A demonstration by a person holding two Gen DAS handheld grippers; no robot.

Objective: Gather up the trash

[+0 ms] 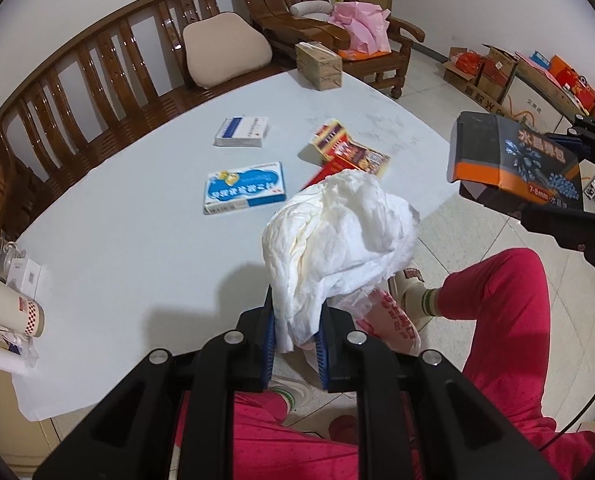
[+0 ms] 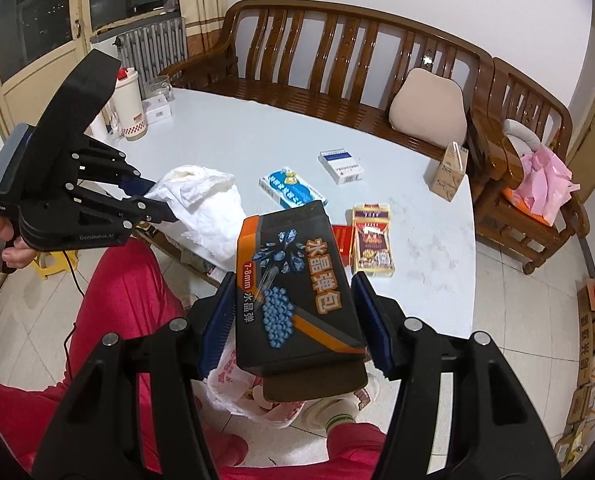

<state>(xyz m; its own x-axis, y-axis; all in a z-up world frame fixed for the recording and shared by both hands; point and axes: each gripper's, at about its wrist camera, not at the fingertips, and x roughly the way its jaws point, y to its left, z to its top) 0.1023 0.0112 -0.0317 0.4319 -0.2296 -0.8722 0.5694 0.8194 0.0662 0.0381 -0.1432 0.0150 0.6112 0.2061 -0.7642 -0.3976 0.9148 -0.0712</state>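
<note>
The left gripper (image 1: 297,336) has its black fingers (image 1: 263,340) with blue pads clenched on a crumpled wad of white tissue paper (image 1: 337,236), which stands up from the pads and hangs over the near edge of the pale grey-white counter (image 1: 137,248). The right gripper (image 2: 293,320) grips a dark cardboard box with orange stripes and blue bead pictures (image 2: 297,288) across its width, fingers (image 2: 217,320) pressed on both sides, holding it off the counter and above the floor.

Below both grippers, on the tiled floor (image 2: 517,280) between the person's legs in bright pink trousers (image 2: 129,304), lies a thin white plastic bag with red print (image 2: 233,384); its mouth is mostly hidden behind the box, so how far it gapes is hard to tell.

On the counter lie a flat blue and white carton (image 1: 245,190), a smaller white box with a blue band (image 1: 241,132), a flattened red and yellow printed wrapper (image 1: 349,152) and a tan tissue box (image 1: 319,64) at the far edge. A cream cup with a red chequered base (image 1: 13,308) stands at the counter's left end. A glossy brown wooden bench (image 2: 337,60) with a beige cushion (image 2: 429,108) runs behind it.
</note>
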